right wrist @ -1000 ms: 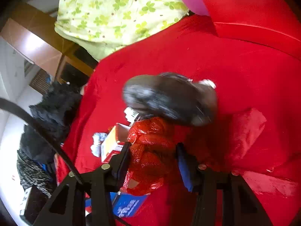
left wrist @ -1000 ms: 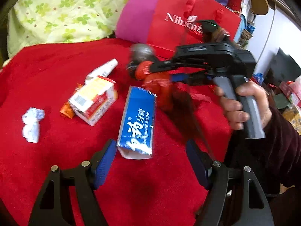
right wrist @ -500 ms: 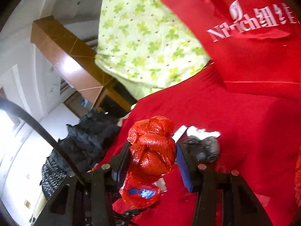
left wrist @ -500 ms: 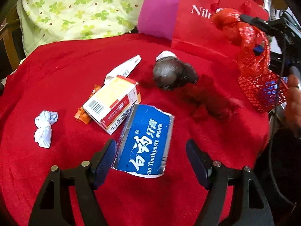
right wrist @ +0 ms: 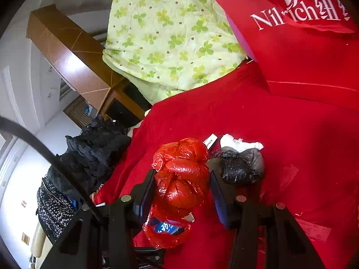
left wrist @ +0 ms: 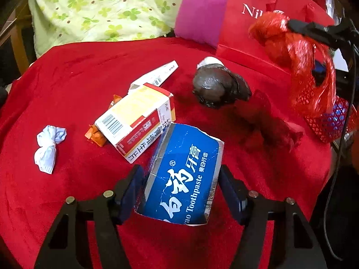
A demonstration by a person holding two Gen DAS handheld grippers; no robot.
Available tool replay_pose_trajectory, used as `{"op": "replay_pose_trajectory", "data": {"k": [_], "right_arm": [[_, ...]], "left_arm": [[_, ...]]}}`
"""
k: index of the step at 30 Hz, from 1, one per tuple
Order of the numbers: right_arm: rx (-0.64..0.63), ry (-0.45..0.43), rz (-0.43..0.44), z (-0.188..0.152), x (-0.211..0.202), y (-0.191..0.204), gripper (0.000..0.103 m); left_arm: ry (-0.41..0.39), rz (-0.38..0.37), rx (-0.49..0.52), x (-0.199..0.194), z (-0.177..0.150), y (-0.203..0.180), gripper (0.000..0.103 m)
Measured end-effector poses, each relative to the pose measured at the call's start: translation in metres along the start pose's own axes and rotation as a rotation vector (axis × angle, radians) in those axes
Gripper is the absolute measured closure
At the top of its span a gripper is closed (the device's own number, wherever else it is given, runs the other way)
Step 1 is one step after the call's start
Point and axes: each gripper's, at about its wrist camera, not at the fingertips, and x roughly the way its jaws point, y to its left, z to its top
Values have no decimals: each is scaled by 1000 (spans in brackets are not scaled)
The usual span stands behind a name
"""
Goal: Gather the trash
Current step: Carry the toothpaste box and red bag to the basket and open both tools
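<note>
A red cloth (left wrist: 67,78) covers the whole surface, which may be a bed, though the fisheye view does not settle it. At its far edge lie a green clover-print quilt (left wrist: 107,11), a pink cushion (left wrist: 202,11) and a red paper bag (left wrist: 258,33) printed with white letters.

The left gripper (left wrist: 179,192) reaches in from the bottom of its view. A flattened blue toothpaste box (left wrist: 186,174) lies on the cloth between its blue fingers (left wrist: 130,192), which are closing on it; the gap looks nearly gone, but whether they press yet is unclear.

The right gripper (right wrist: 181,192) pinches the knotted top of a red plastic bag (right wrist: 181,177), held up off the cloth. The bag's lower part hangs below the fingers and shows a blue packet through the plastic.

Near the middle of the cloth sits a black bag bundle (left wrist: 219,87) with a white wad (left wrist: 208,61) touching its far side. Just beyond the blue box, touching its far corner, lies a yellow and white carton (left wrist: 136,123). An orange wrapper (left wrist: 96,134) sticks out from under the carton, and a white tube box (left wrist: 157,76) lies behind it. A knotted white tissue (left wrist: 49,148) lies apart on the left.
</note>
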Motion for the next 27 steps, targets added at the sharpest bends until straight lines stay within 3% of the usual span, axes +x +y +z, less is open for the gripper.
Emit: {"op": "replay_pose_trajectory", "data": {"k": [11,20,27], "right_arm": [[-73,50,-60,-12,15,11,52],[-133,212,-134,-44,65,23,52],[-182,156,-114,-45,55,37,52]], "left_arm": [[-61,9,-71,-35,-21,8,36],[-63,46,-174,-62,-49,37,36],[-103,53,-225,-84,-43,47,36]]}}
